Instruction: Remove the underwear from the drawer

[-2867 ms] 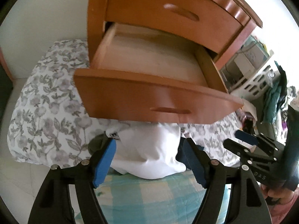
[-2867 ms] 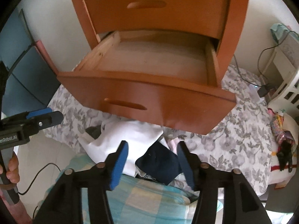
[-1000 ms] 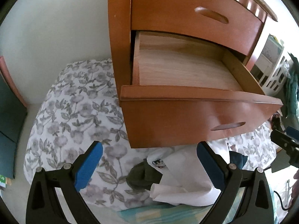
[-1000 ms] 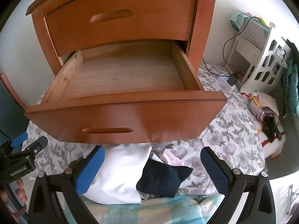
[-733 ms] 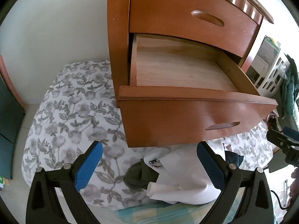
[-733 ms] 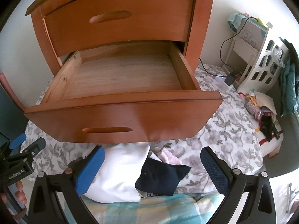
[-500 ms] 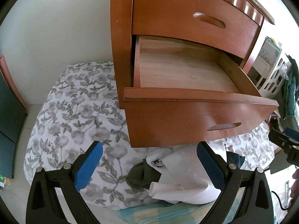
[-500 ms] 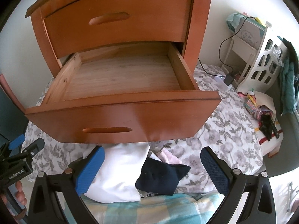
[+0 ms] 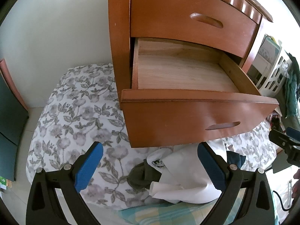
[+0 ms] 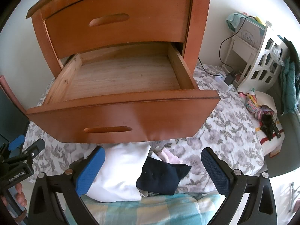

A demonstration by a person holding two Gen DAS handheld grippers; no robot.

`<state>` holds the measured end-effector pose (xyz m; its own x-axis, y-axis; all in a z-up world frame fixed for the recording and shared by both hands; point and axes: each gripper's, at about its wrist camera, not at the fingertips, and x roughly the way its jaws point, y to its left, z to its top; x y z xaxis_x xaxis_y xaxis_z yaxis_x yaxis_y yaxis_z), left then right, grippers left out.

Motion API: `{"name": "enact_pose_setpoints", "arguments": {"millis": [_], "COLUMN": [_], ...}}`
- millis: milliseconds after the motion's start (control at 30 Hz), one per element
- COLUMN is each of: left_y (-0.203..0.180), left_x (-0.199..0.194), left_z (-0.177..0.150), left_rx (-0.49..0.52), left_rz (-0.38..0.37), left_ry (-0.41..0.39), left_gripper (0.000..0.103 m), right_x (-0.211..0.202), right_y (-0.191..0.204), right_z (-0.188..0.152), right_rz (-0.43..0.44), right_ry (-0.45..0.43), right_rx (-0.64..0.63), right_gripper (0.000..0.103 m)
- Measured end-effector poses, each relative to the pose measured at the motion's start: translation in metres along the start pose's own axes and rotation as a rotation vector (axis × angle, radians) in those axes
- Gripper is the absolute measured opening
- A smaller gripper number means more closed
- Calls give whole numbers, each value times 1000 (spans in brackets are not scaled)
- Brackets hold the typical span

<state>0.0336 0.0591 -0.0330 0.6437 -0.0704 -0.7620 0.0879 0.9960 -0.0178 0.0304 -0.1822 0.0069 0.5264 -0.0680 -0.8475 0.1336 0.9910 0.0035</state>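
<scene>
Floral bedspread (image 9: 75,116); drawer (image 10: 121,120) front hides underwear pile (image 10: 131,172) top.

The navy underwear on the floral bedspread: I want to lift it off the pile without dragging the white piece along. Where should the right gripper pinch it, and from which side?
Probably the pointed corner of the navy underwear that sticks out over the bare floral bedspread, away from the white garment. Bring the open right gripper down from above, jaws straddling that corner; it lies flat and overlaps nothing there.
</scene>
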Motion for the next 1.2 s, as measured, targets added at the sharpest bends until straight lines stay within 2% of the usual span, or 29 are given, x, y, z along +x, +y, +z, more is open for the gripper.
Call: {"name": "enact_pose_setpoints", "arguments": {"millis": [500,1200], "left_y": [-3,-22], "left_x": [-7,-21], "left_z": [-1,-5], "left_rx": [6,-20], "left_rz": [10,62], "left_ry": [-1,1], "left_gripper": [101,101], "right_x": [-4,-7], "right_y": [2,-11], "right_z": [1,-4], "right_rz": [14,82], "right_ry": [-7,-21], "right_rx": [-5,-52], "right_gripper": [103,103]}}
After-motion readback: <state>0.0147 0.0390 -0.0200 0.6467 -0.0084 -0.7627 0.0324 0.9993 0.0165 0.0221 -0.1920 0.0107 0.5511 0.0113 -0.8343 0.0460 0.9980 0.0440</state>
